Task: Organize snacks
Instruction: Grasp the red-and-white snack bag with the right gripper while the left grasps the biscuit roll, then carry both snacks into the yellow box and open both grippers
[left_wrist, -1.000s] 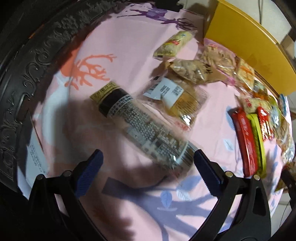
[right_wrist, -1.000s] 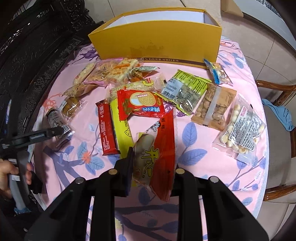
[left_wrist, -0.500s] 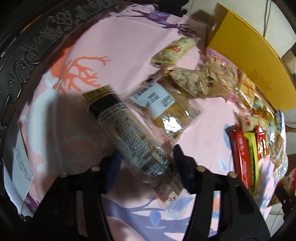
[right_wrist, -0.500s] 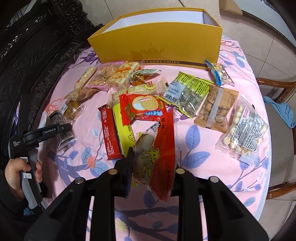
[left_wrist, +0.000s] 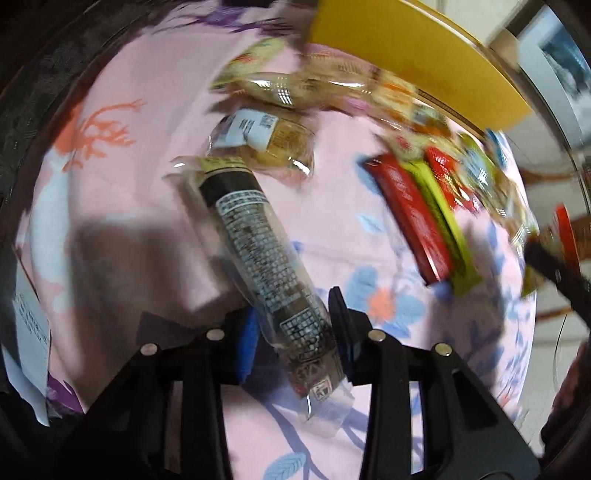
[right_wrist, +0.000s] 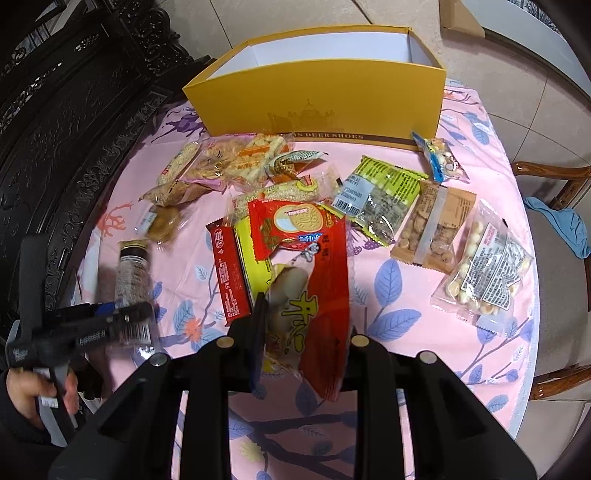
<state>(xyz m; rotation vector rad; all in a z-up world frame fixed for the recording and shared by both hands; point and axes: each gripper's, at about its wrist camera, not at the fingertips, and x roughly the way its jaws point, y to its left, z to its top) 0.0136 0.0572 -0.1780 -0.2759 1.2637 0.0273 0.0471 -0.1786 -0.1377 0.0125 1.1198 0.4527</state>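
1. Left wrist view: the left claw is pinching a long clear-wrapped tube snack near its lower end, so most of the pack sticks out ahead of the fingers. Looks like it's already raised off the pink bench, judging by the shadow under it. Gripping near one end probably makes it easier to drop it in lengthwise. The frame is pretty smeared, so details are fuzzy.
2. Same view: a red bar and a green bar lie side by side to the right, and a corner of the yellow box shows at the top, with a jumble of clear packs just in front of it.
3. Right wrist view: the right claw is clamped on a red snack pack, held up above the bench, pack hanging roughly lengthwise between the fingers. My guess is both packs are headed for the box.
4. Same view: the yellow box sits open at the far edge of the bench, inside looks white and I can't see anything in it. The loose snacks are spread out in front of it, like a nut pack well off to the right.
5. Same view: the left claw shows at lower left with the tube snack in it, well apart from the box.
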